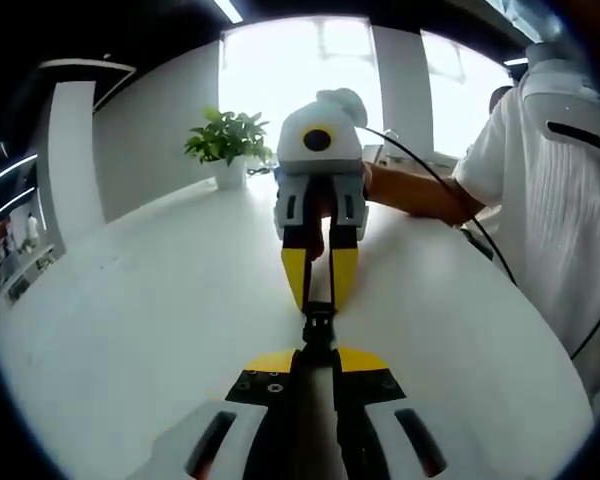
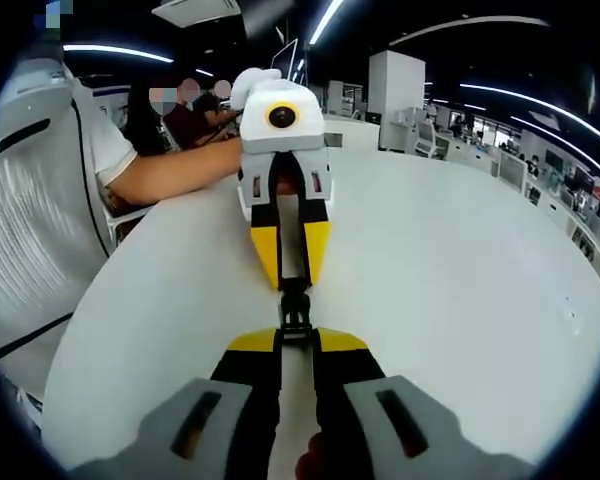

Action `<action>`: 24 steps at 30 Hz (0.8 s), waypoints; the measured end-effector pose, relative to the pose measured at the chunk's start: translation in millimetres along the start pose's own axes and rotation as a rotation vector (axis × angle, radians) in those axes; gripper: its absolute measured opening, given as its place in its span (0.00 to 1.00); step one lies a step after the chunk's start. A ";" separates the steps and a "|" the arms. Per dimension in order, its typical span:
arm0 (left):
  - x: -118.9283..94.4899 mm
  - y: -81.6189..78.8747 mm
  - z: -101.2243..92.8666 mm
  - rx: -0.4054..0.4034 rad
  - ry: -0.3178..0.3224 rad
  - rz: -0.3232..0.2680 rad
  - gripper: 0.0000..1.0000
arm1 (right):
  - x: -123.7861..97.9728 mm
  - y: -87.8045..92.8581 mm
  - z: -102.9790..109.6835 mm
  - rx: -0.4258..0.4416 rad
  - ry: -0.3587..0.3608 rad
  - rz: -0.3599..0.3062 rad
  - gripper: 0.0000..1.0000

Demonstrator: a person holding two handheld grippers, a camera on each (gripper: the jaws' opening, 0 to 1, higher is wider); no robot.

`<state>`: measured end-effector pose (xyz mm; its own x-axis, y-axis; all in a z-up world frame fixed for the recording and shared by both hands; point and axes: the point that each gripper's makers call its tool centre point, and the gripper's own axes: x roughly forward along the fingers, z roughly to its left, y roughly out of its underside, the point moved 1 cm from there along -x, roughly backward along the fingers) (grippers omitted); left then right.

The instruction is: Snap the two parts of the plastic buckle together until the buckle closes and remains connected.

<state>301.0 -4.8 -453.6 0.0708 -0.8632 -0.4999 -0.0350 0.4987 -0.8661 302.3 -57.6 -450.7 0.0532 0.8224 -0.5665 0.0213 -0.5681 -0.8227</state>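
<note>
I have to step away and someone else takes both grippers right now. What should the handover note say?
Left gripper: shut on its end of the buckle.
Right gripper: shut on the other end, facing the left one head-on above the white table.
Buckle: the small black piece bridging the two sets of jaw tips, in sight of both cameras.
Done: both halves gripped, lined up and brought together.
Left: whether it has clicked shut cannot be told; push together, check it holds.

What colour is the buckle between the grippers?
Black; the buckle shows best in the right gripper view.
</note>
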 end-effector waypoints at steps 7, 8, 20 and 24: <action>0.2 0.6 0.4 -0.017 0.006 0.000 0.12 | 1.3 -0.6 -1.0 0.010 -0.004 -0.004 0.12; 0.3 0.6 0.5 -0.018 0.007 0.000 0.12 | 1.4 -0.7 -1.1 0.011 -0.005 -0.004 0.12; 3.1 -1.1 -0.6 -0.022 0.016 -0.010 0.11 | 4.3 -2.7 -1.8 0.014 -0.013 -0.011 0.12; 3.0 -1.0 -0.3 -0.021 0.016 -0.009 0.11 | 4.7 -2.9 -2.4 0.015 -0.016 -0.012 0.12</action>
<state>300.9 -7.9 -454.2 0.0556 -0.8690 -0.4917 -0.0558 0.4889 -0.8705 304.9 -52.1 -450.9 0.0374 0.8296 -0.5570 0.0068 -0.5576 -0.8301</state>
